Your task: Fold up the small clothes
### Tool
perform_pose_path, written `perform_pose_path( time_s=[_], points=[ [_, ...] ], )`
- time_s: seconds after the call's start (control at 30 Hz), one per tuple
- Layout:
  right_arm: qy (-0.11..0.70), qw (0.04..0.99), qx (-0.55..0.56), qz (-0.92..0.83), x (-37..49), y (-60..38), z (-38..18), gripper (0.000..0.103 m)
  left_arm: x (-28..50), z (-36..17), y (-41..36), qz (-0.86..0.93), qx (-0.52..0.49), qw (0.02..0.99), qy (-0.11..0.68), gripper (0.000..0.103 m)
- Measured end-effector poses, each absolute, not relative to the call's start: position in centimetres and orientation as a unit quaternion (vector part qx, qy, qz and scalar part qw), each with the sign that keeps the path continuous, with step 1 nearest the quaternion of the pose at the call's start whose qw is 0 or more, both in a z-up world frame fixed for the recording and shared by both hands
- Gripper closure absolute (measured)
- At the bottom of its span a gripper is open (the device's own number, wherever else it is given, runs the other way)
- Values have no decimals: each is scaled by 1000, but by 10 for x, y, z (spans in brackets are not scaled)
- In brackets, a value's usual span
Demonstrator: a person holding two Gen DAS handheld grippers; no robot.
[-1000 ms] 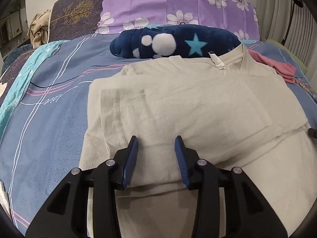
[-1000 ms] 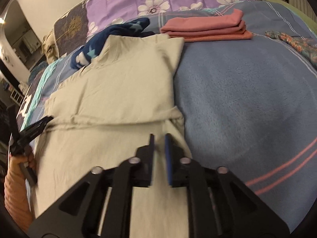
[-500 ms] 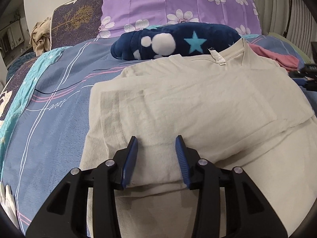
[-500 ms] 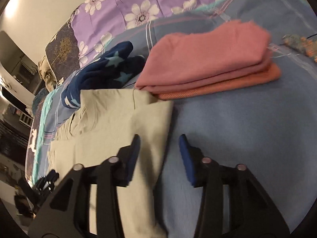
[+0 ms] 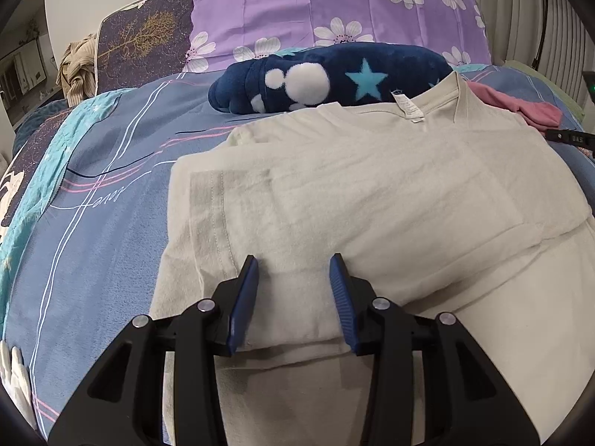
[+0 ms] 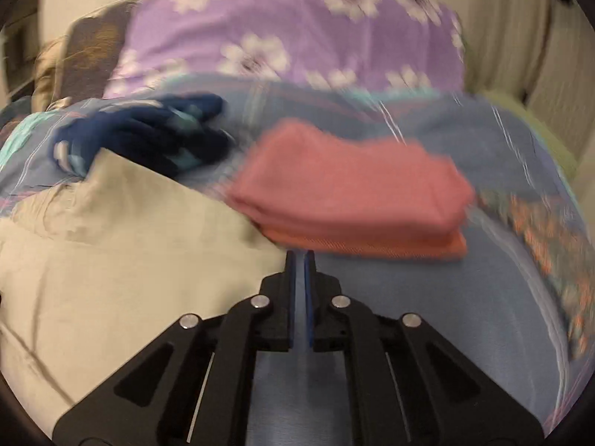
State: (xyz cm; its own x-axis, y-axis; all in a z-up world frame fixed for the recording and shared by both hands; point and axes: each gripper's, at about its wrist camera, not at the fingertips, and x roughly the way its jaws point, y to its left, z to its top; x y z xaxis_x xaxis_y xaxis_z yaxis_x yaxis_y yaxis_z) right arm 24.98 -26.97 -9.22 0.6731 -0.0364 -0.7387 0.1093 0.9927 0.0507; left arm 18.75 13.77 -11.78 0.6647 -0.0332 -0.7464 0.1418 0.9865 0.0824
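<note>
The cream T-shirt (image 5: 372, 193) lay flat on the blue bedspread (image 5: 111, 223), its neck towards the pillows, and serves here as the landmark. To its left in the left wrist view, the bedspread ran bare, with white and pink lines and a turquoise band near the far left edge. Beyond the shirt's collar lay a navy fleece (image 5: 334, 78) with white dots and pale blue stars, touching the shirt's top edge; behind that stood a purple flowered pillow (image 5: 334, 11). The shirt's left sleeve was folded in over the body, its stitched hem showing. The left gripper (image 5: 293, 275) hovered over the shirt's lower left part with its jaws apart, a stretch of cream cloth visible between the blue pads (image 5: 249, 293); whether the pads touched the cloth could not be told. At the shirt's right shoulder a pink folded garment (image 5: 520, 107) peeked out.

In the blurred right wrist view, the shirt filled the lower left, the fleece beyond it. The right gripper (image 6: 299, 260) sat just off the shirt's right edge, over the bedspread, jaws drawn together with nothing seen between them. Just past its tips lay the pink stack (image 6: 353, 193) on an orange layer (image 6: 372, 247).
</note>
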Motion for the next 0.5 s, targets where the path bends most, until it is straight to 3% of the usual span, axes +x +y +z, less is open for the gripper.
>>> perform_pose_path(
  time_s=[0.07, 0.2, 0.33, 0.5],
  points=[
    [409, 905, 116, 26, 228, -283, -87, 96, 188, -118, 137, -47, 69, 910, 407, 61],
    [443, 873, 142, 144, 185, -272, -89, 93, 187, -118, 138, -48, 66, 910, 407, 61],
    [502, 846, 126, 128, 133, -269, -117, 94, 187, -118, 137, -45, 72, 910, 405, 61],
    [494, 857, 120, 84, 87, -280, -109, 97, 187, -118, 136, -44, 73, 910, 406, 60]
  ],
)
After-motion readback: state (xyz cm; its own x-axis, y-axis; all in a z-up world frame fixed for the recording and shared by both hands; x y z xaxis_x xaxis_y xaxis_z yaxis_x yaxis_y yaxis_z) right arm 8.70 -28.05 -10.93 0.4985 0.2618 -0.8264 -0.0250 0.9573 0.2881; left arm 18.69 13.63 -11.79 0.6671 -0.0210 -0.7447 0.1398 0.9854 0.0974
